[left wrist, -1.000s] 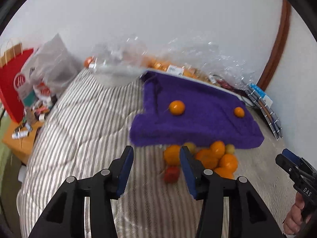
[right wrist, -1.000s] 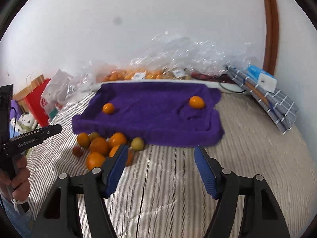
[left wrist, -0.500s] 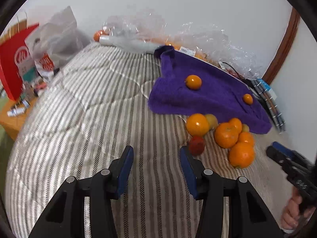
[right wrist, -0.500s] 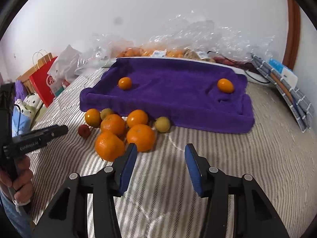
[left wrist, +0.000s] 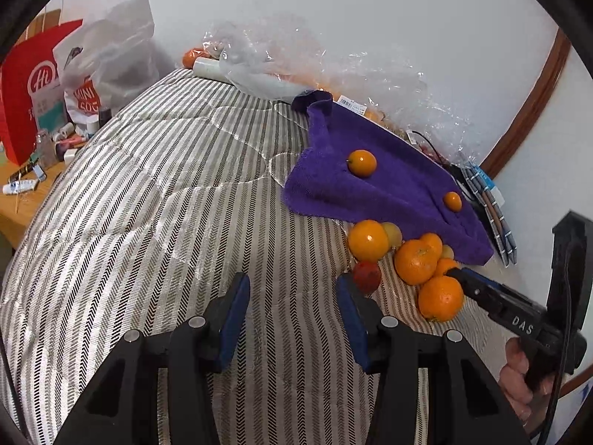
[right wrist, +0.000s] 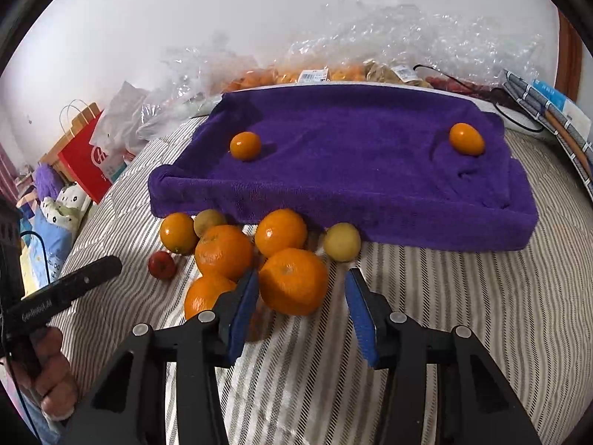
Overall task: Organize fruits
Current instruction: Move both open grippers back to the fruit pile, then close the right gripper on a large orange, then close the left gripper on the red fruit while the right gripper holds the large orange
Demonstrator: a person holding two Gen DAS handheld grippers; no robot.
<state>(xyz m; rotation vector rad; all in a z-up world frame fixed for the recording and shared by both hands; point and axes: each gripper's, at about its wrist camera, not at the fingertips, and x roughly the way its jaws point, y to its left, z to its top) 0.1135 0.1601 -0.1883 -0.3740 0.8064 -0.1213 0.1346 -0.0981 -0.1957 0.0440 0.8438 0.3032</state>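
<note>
A purple towel-covered tray (right wrist: 370,193) lies on the striped bed, holding two small oranges (right wrist: 245,145) (right wrist: 466,138). Several oranges, two yellow-green fruits and a small red fruit (right wrist: 162,264) are piled in front of it. My right gripper (right wrist: 302,289) is open, its jaws on either side of the nearest large orange (right wrist: 292,280) without touching it. My left gripper (left wrist: 292,294) is open and empty over the bedspread, just left of the red fruit (left wrist: 367,276). The tray (left wrist: 389,185) and the pile also show in the left wrist view.
Clear plastic bags of fruit (right wrist: 370,48) lie behind the tray against the wall. A red paper bag (left wrist: 26,89) and a white plastic bag (left wrist: 107,59) stand left of the bed over a cluttered side table (left wrist: 22,200). Folded cloth and a box (right wrist: 548,107) lie at right.
Both grippers moved forward and down toward the fruit pile. The right gripper's jaws now flank the nearest large orange. The left gripper came closer to the red fruit.
</note>
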